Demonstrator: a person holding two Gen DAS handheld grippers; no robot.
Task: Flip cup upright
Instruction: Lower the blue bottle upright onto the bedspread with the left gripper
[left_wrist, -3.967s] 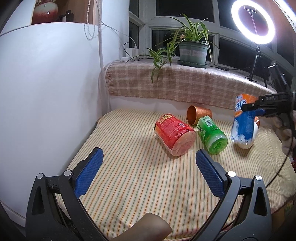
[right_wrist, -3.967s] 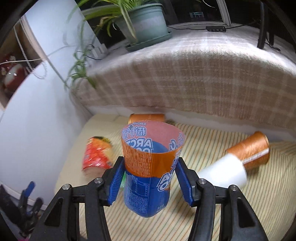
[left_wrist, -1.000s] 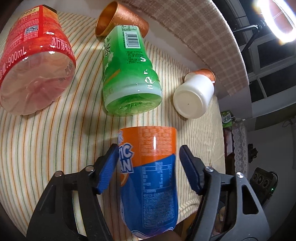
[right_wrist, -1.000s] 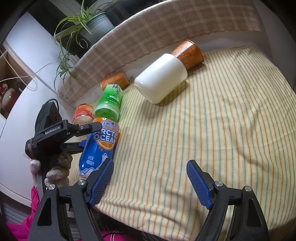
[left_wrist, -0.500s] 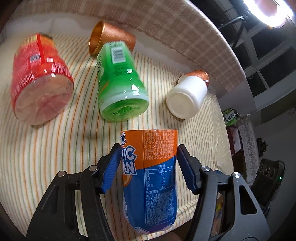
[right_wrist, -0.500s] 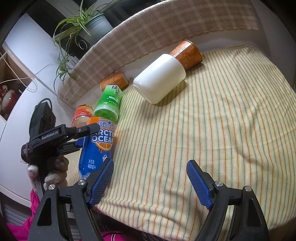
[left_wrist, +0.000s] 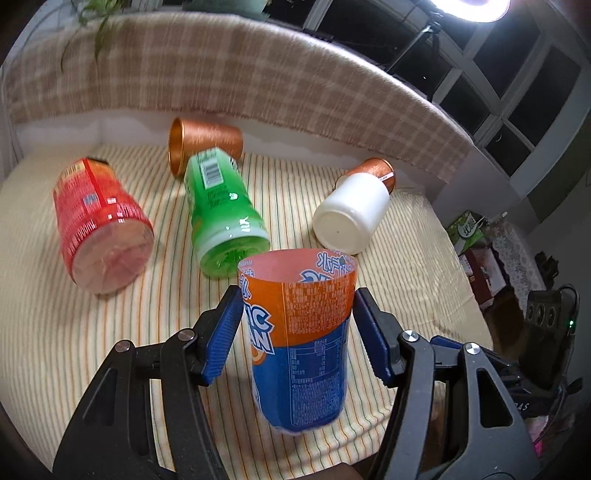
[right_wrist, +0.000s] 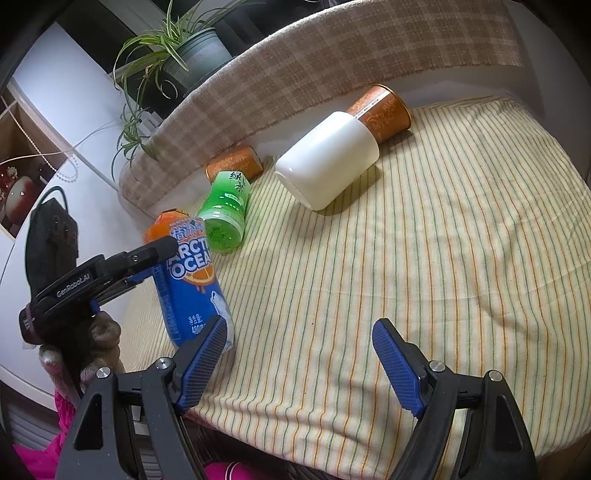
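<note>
My left gripper (left_wrist: 295, 332) is shut on the blue and orange Arctic Ocean cup (left_wrist: 299, 332), held nearly upright with its open mouth up, near the table's front edge. The same cup (right_wrist: 188, 280) and the left gripper (right_wrist: 147, 258) show at the left of the right wrist view. My right gripper (right_wrist: 299, 365) is open and empty above the striped tablecloth (right_wrist: 443, 258). A red cup (left_wrist: 99, 221), a green cup (left_wrist: 221, 214), a white cup (left_wrist: 351, 214) and two copper cups (left_wrist: 203, 144) (left_wrist: 376, 171) lie on their sides.
A plaid-covered ledge (left_wrist: 258, 81) runs along the back with a potted plant (right_wrist: 184, 48) on it. A white cabinet (right_wrist: 55, 122) stands at the left. A ring light (left_wrist: 476, 7) and boxes (left_wrist: 472, 236) are beyond the table's right edge.
The left gripper has tilted the blue and orange cup up, so its open mouth now shows. The right gripper stays open and still. Four seconds ago the right gripper held this cup.
</note>
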